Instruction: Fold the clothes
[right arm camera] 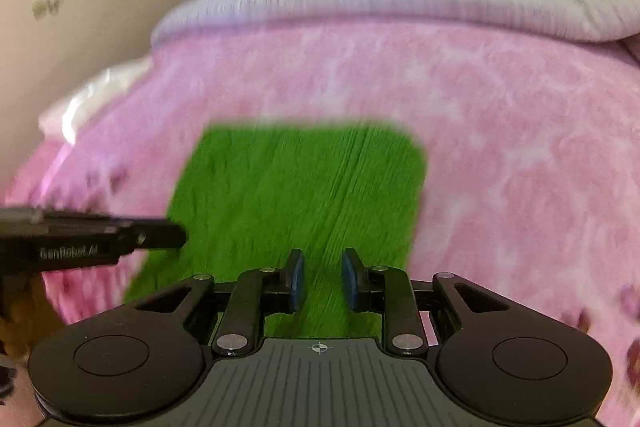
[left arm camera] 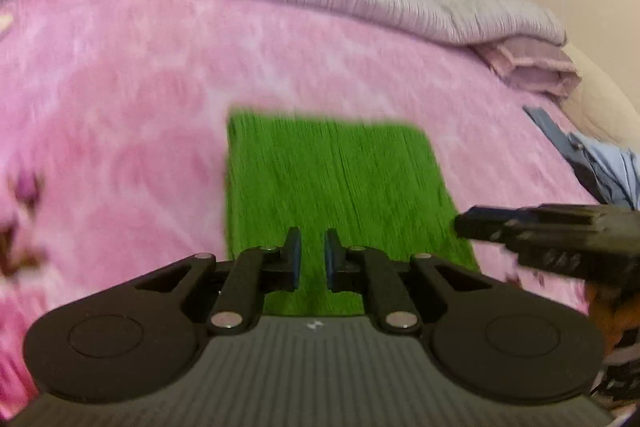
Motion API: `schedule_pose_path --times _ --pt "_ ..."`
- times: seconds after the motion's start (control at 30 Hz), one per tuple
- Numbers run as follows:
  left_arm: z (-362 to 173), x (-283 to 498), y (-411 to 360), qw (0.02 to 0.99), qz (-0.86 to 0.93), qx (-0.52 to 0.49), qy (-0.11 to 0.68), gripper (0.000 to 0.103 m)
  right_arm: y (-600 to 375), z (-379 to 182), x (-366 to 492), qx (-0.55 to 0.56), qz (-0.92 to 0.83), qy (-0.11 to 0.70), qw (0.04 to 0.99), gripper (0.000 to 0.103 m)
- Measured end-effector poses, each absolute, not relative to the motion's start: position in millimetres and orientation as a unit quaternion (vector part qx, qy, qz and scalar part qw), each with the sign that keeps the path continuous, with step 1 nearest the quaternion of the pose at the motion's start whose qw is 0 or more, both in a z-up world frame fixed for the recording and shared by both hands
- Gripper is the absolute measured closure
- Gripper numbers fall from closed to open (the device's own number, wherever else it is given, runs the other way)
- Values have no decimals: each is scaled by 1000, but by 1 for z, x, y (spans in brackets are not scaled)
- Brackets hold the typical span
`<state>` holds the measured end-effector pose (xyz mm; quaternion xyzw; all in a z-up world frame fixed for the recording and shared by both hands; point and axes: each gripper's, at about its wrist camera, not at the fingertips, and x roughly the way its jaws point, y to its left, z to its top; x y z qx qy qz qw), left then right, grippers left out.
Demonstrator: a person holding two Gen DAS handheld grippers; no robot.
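Green cloth [left arm camera: 336, 187] lies flat as a neat rectangle on the pink blanket [left arm camera: 120, 87], looks soft, light, limp; we'd pinch at near corners. Left gripper [left arm camera: 312, 259] and right gripper [right arm camera: 322, 277] hover over its near edge, jaws slightly apart, holding nothing

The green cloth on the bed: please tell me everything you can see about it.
The green cloth is a bright, plain green piece that looks like ribbed or knitted fabric, though the pictures are blurred. It lies flat in a tidy, roughly rectangular shape, apparently already folded, on the pink blanket. The left gripper and right gripper are both open over its near edge, gripping nothing; whether they touch it is unclear.
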<state>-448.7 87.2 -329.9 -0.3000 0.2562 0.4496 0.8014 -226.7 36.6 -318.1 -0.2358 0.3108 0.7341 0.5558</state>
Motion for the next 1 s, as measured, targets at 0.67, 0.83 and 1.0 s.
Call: schedule_pose_path --times 0.67,0.83,1.0 --pt "-377 -430 168 783 478 -270 293 95 127 -364 -215 -237 705 308 594 79" --pt "-379 -426 166 783 483 -257 295 95 128 -367 -217 -240 706 297 596 79" --pt "-382 -425 170 784 483 -260 293 96 132 -371 -220 -253 707 285 596 79"
